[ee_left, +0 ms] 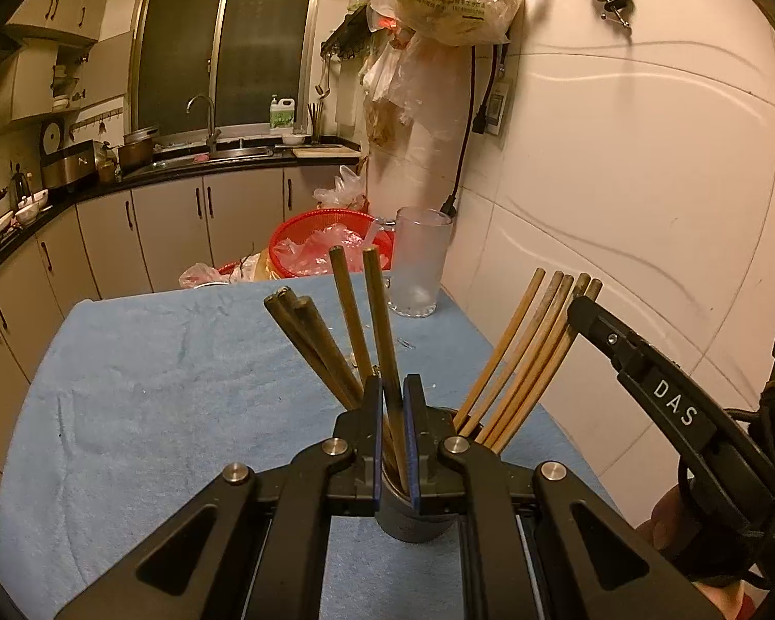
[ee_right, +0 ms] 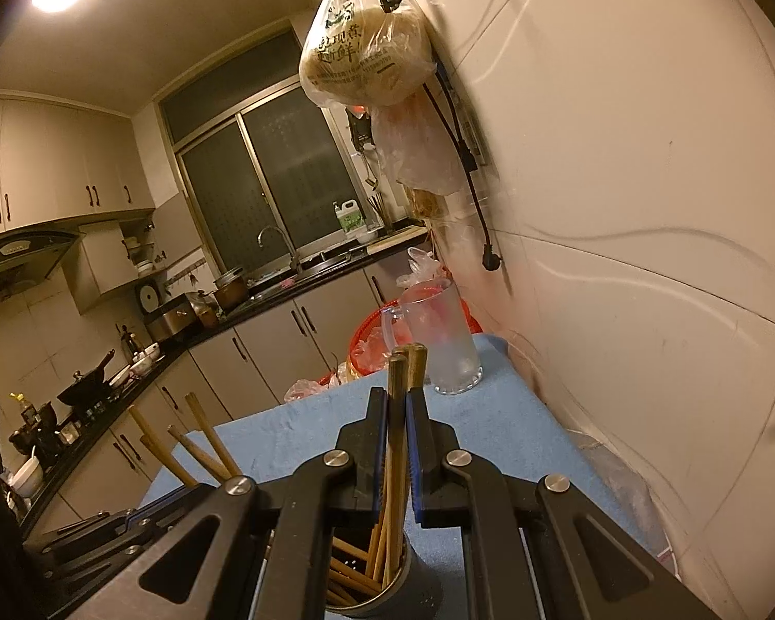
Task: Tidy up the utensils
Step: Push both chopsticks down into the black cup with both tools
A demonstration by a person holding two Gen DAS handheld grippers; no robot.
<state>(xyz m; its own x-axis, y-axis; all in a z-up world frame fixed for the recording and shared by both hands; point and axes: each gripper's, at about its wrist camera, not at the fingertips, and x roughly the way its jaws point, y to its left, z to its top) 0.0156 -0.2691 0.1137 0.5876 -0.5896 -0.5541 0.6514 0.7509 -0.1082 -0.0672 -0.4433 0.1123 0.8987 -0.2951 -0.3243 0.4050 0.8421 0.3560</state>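
My left hand-held gripper (ee_left: 392,403) clamps dark chopsticks (ee_left: 382,320) above the holder (ee_left: 413,522). My right hand-held gripper (ee_right: 397,413) clamps chopsticks (ee_right: 405,367) likewise.

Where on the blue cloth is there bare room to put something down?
The blue towel-covered table is bare across its left side. A smaller gap lies between the grey chopstick holder and the frosted glass mug. It is crowded at the holder, where both grippers grip chopsticks.
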